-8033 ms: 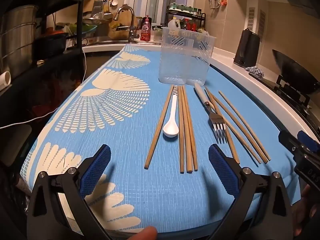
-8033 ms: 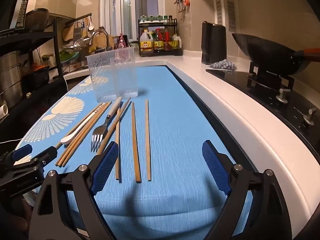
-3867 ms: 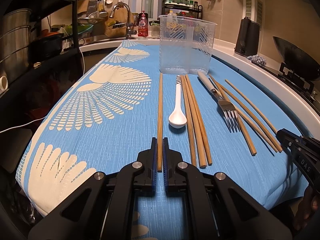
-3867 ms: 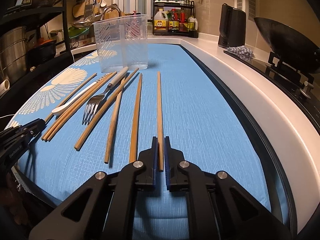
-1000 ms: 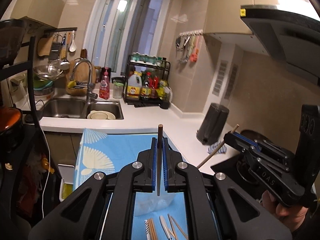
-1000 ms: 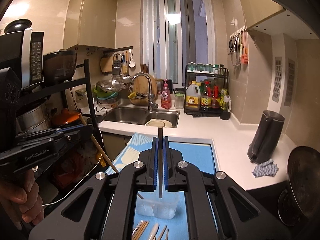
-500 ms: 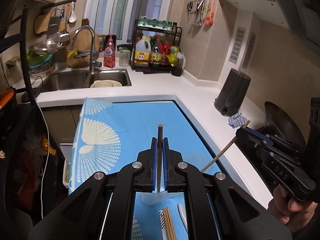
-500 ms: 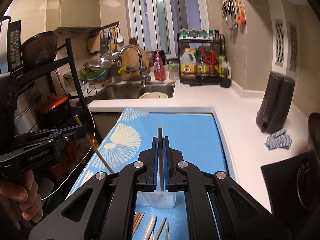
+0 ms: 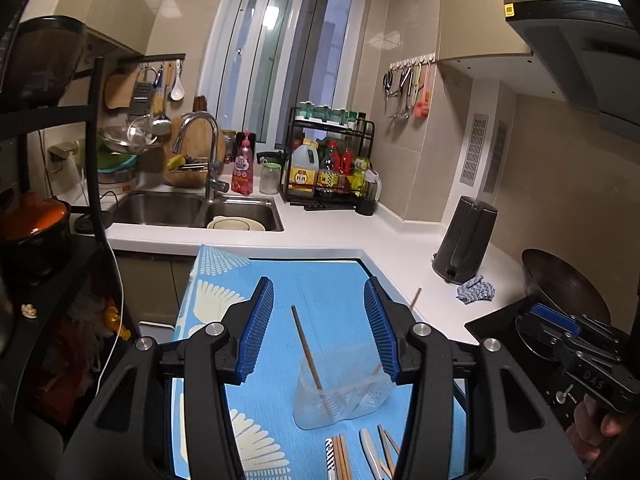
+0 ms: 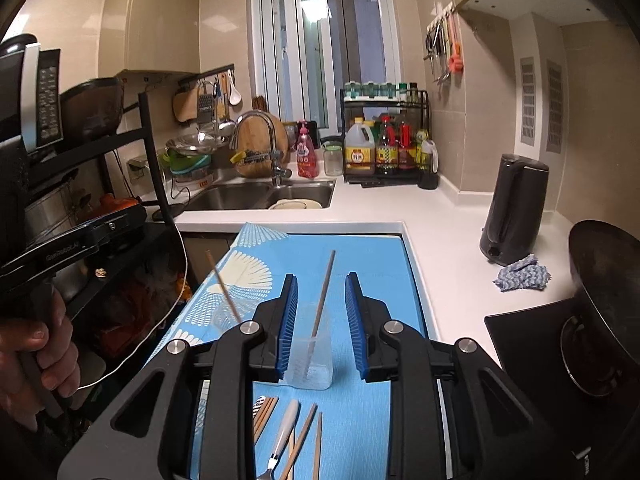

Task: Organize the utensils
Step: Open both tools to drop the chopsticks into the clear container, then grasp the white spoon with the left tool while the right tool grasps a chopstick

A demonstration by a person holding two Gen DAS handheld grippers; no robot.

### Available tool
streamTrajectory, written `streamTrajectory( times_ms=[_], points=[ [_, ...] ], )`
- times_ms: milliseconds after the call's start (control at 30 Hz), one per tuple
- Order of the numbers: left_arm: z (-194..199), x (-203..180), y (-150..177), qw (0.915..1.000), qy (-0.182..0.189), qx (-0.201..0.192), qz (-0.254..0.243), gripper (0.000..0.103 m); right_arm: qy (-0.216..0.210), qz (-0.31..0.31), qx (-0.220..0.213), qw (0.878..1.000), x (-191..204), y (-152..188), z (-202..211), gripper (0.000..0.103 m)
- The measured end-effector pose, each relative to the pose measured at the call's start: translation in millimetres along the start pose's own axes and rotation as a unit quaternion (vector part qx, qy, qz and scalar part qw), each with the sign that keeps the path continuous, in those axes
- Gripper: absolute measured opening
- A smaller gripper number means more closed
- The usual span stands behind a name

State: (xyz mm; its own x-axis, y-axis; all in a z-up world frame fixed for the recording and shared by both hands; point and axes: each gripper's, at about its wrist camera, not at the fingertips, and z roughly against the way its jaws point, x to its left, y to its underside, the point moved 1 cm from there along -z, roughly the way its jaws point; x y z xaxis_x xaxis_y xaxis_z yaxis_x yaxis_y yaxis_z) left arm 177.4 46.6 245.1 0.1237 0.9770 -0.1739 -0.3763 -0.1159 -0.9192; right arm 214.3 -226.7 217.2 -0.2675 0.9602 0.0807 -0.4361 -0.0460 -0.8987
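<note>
The left claw [image 9: 319, 334] and the right claw [image 10: 321, 326] are both held high above the desk [image 10: 372, 264], pads spread apart and gripping nothing. Half a second ago each was clamped on a chopstick. The two chopsticks [image 9: 306, 347] [image 10: 323, 293] are now seen leaning inside the clear plastic holder [image 9: 340, 392], tips at 11 and 1 o'clock. Open blue cloth [image 9: 324, 280] is left beyond the holder up to the white counter edge. At 6 o'clock the remaining chopsticks [image 10: 266, 416], the spoon handle [image 9: 329, 456] and the fork [image 10: 282, 436] are cut off by the frame; their number cannot be told.
</note>
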Motion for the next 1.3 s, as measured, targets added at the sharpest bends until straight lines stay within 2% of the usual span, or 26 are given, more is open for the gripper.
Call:
streamTrajectory(
  times_ms=[100,167,200,233,300,367,400,433,467,533,567,700,933,1033,1300],
  points=[
    [10.1,-5.8,17.6,0.9999,-0.002,-0.006,-0.009,0.046,0.012,0.007,-0.013,1.0,5.1,27.8,21.9,0.026],
    [15.1,-8.7,33.8,0.9998,-0.004,-0.006,-0.02,0.046,0.02,0.011,-0.017,1.0,8.1,48.0,30.4,0.03],
    [17.1,-9.5,43.2,0.9996,-0.006,-0.004,-0.026,0.046,0.027,0.014,-0.019,0.999,10.1,62.7,35.1,0.035],
    [18.9,-10.8,56.6,0.9995,-0.008,0.0,-0.031,0.046,0.034,0.016,-0.02,0.999,11.8,75.0,37.8,0.041],
    [20.8,-9.4,82.7,0.9992,-0.011,0.016,-0.036,0.045,0.041,0.022,-0.018,0.999,14.7,103.2,42.0,0.043],
    [20.7,-7.3,114.1,0.9985,-0.009,0.043,-0.034,0.037,0.044,0.023,-0.01,0.999,15.0,132.2,43.4,0.043],
    [19.7,-6.7,128.7,0.9976,-0.008,0.059,-0.034,0.024,0.04,0.019,0.001,0.999,13.7,150.4,41.7,0.042],
    [17.7,-6.7,147.7,0.9959,-0.006,0.083,-0.036,0.015,0.037,0.014,0.01,0.999,11.7,164.8,39.8,0.036],
    [17.3,-7.4,160.0,0.9945,-0.004,0.097,-0.038,0.013,0.035,0.008,0.021,0.999,10.6,177.6,36.4,0.031],
    [17.3,-8.1,188.2,0.9913,-0.01,0.126,-0.038,0.01,0.026,0.0,0.052,0.998,8.6,208.5,29.0,0.011],
    [18.7,-5.7,196.8,0.9904,-0.009,0.134,-0.033,0.01,0.023,-0.004,0.068,0.997,7.3,223.3,24.9,0.007],
    [20.9,1.4,232.7,0.9854,0.007,0.17,0.011,0.009,0.02,-0.014,0.102,0.994,5.1,262.3,17.9,0.006],
    [10.4,-3.2,267.7,0.9807,0.01,0.191,0.038,0.009,0.009,-0.026,0.135,0.991,0.5,289.0,10.4,0.01],
    [9.0,2.6,274.6,0.9783,0.02,0.193,0.072,0.01,0.003,-0.027,0.133,0.991,2.8,291.0,10.9,0.01],
    [-1.2,4.6,282.4,0.9774,0.014,0.196,0.078,0.011,0.0,-0.02,0.141,0.99,8.0,295.7,7.1,0.01]
  ],
)
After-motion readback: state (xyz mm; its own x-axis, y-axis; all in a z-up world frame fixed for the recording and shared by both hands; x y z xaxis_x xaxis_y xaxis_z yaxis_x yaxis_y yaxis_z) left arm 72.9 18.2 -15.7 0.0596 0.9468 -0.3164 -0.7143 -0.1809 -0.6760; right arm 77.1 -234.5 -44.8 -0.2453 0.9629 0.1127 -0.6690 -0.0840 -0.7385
